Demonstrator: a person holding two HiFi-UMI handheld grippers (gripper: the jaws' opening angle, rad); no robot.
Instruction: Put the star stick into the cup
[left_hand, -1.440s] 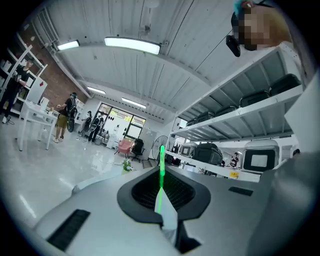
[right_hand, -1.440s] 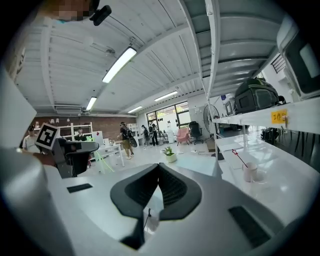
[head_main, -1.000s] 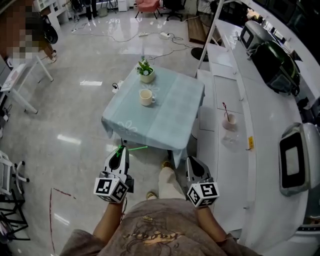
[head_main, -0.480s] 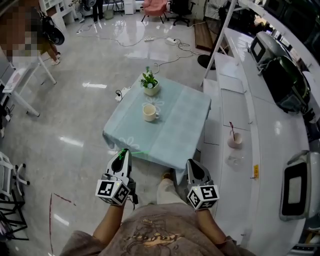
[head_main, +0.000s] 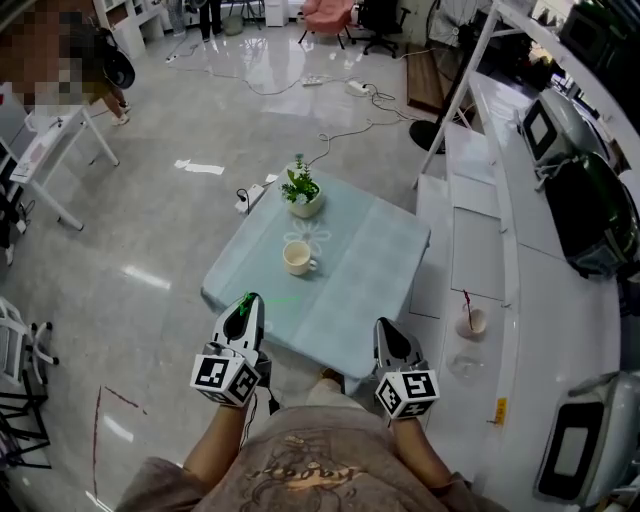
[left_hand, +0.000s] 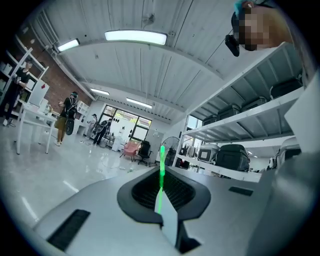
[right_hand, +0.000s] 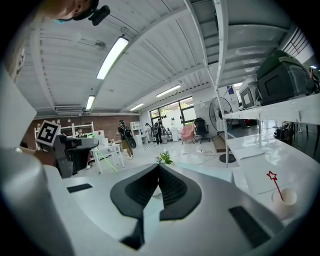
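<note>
A: The green star stick (left_hand: 161, 167) is seen clamped in the left gripper (left_hand: 160, 202), jaws pressed together on it, with most of its length jutting clear. The star itself cannot be made out.
B: The cup (head_main: 295, 258) is noted well ahead, on the blue-clothed table (head_main: 375, 260), just in front of the potted plant (head_main: 302, 189). Nothing has been put in it yet.
A: The right gripper (right_hand: 159, 172) is shown closed on nothing, held level with the left one.
B: Trouble can be expected at the rim. A stick this thin, gripped near 1 end, could be twisted in the pads, and the mouth missed.
A: The cup could also be nudged over, or the plant brushed.
B: 1 more trap: a 2nd cup (right_hand: 284, 196) with a red star stick (right_hand: 274, 181) is spotted on the counter (head_main: 475, 240), and could be mistaken for the target.
</note>
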